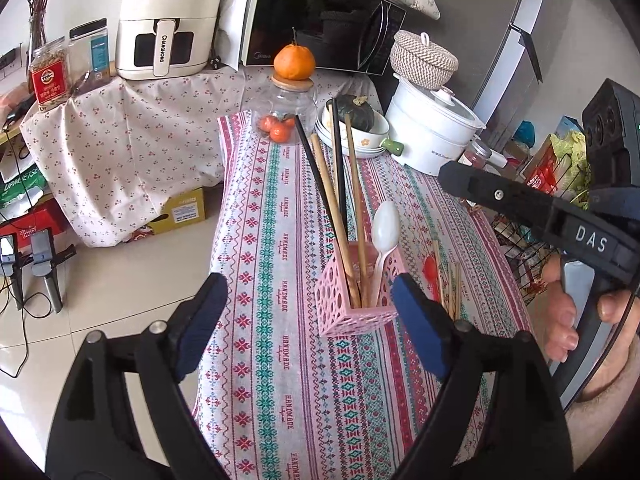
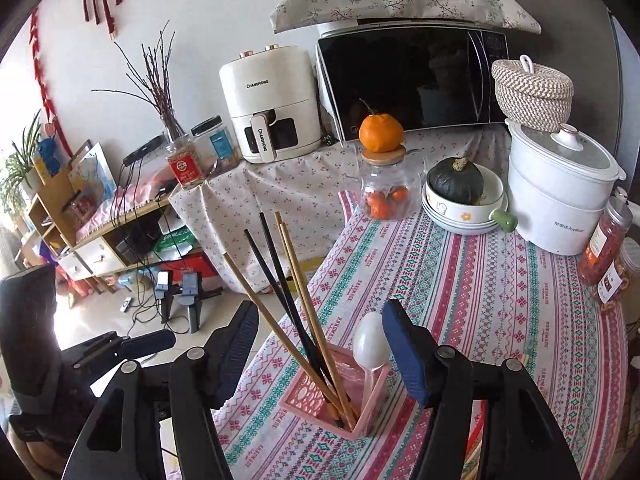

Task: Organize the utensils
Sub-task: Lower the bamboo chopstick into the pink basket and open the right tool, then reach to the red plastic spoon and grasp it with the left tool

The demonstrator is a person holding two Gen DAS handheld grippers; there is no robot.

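A pink perforated holder (image 1: 352,300) stands on the patterned tablecloth; it also shows in the right wrist view (image 2: 340,400). It holds wooden chopsticks (image 1: 336,216), black chopsticks (image 1: 316,172) and a white plastic spoon (image 1: 385,232). A red spoon (image 1: 431,270) and loose wooden chopsticks (image 1: 452,292) lie on the cloth right of the holder. My left gripper (image 1: 308,328) is open and empty, just in front of the holder. My right gripper (image 2: 320,348) is open and empty above the holder, with the utensils between its fingers. It shows from the side in the left wrist view (image 1: 456,178).
A glass jar (image 2: 390,188) topped by an orange (image 2: 380,132), stacked bowls with a dark squash (image 2: 458,188), a white cooker (image 2: 560,200) and red jars (image 2: 604,240) stand at the table's back and right. A microwave (image 2: 412,80) and air fryer (image 2: 268,108) stand behind. The table's left edge drops to the floor.
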